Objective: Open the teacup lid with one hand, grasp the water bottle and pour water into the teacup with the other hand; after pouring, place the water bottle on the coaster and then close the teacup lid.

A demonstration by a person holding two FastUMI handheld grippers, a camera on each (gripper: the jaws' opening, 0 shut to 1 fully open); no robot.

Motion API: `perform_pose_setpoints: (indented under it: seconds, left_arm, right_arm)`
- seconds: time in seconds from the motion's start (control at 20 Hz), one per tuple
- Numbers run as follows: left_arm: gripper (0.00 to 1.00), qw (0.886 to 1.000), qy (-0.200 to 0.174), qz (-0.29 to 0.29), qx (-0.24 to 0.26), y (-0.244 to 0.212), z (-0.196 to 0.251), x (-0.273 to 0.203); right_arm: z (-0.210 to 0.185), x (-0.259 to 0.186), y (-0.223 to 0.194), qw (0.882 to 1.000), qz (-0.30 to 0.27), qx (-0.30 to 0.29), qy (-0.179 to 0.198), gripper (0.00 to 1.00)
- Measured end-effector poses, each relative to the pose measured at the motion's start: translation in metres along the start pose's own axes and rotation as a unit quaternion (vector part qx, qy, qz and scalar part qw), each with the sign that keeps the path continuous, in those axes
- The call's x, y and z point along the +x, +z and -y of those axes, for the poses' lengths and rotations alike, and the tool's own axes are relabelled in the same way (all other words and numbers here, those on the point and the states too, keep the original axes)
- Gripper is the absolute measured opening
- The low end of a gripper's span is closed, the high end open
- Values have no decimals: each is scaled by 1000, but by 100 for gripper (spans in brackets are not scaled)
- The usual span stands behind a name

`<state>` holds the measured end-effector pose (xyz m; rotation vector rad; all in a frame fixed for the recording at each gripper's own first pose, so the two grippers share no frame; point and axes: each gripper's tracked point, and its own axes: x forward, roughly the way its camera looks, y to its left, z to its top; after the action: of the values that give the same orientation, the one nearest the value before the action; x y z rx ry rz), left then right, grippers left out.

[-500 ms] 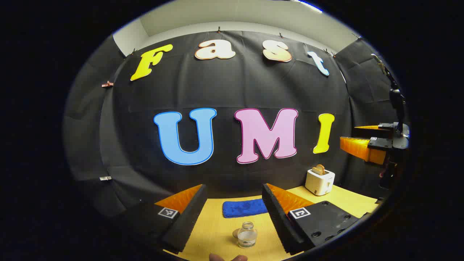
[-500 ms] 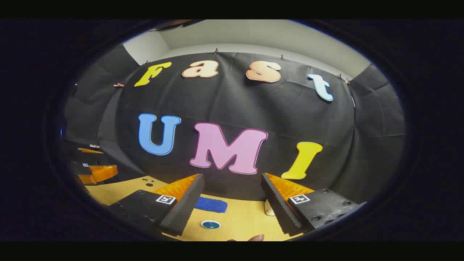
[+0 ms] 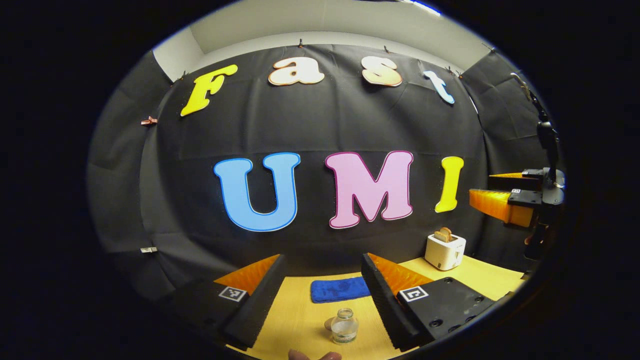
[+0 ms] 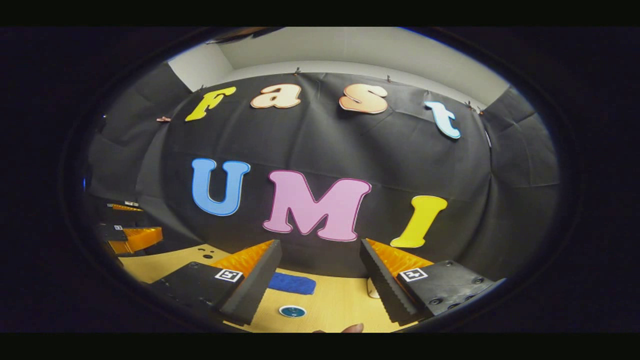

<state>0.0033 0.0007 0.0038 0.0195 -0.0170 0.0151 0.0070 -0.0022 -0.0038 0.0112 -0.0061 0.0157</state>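
Observation:
A small clear glass bottle [image 3: 344, 326] stands upright on the yellow table [image 3: 300, 315], low in the left gripper view. It is ahead of my left gripper [image 3: 322, 257], which is open and holds nothing. A small round brownish thing sits just left of the bottle. In the right gripper view a round blue coaster [image 4: 292, 311] lies on the table between the fingers of my open, empty right gripper [image 4: 320, 245]. Each gripper appears at the edge of the other's view, held above the table: the right gripper [image 3: 480, 184] and the left gripper [image 4: 150, 220].
A blue cloth [image 3: 340, 290] lies flat near the back wall, beyond the bottle; the same blue cloth [image 4: 291, 283] lies behind the coaster. A white toaster [image 3: 445, 250] with toast in it stands at the back right. A fingertip [image 3: 315, 356] shows at the bottom edge.
The left gripper view has shifted slightly, so the bottle sits a little farther right and lower. Both grippers stay open and hold nothing.

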Motion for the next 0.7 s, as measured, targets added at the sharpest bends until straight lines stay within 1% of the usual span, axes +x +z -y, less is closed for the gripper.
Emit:
perform_pose_setpoints:
  seconds: [0.05, 0.2, 0.25, 0.35, 0.5, 0.7]
  left_arm:
    - [95, 1000, -1, 0, 1, 0, 1, 1]
    - [95, 1000, -4, -2, -1, -2, 4, 3]
    - [95, 1000, -5, 0, -2, -2, 5, 4]
    - [94, 1000, -5, -3, 0, -11, 7, 9]
    - [94, 1000, -7, -17, 3, -35, 13, 17]
    - [94, 999, -13, -37, 3, -82, 25, 26]
  right_arm:
    - [1, 1, -2, 1000, -2, -1, 1, 97]
    - [0, 5, -10, 1000, -8, 1, 8, 97]
    - [-2, 7, -17, 1000, -13, 1, 12, 96]
    - [-4, 11, -33, 1000, -22, 0, 17, 98]
    - [-14, 19, -69, 998, -44, 12, 32, 98]
    - [-31, 29, -138, 996, -74, 11, 54, 98]
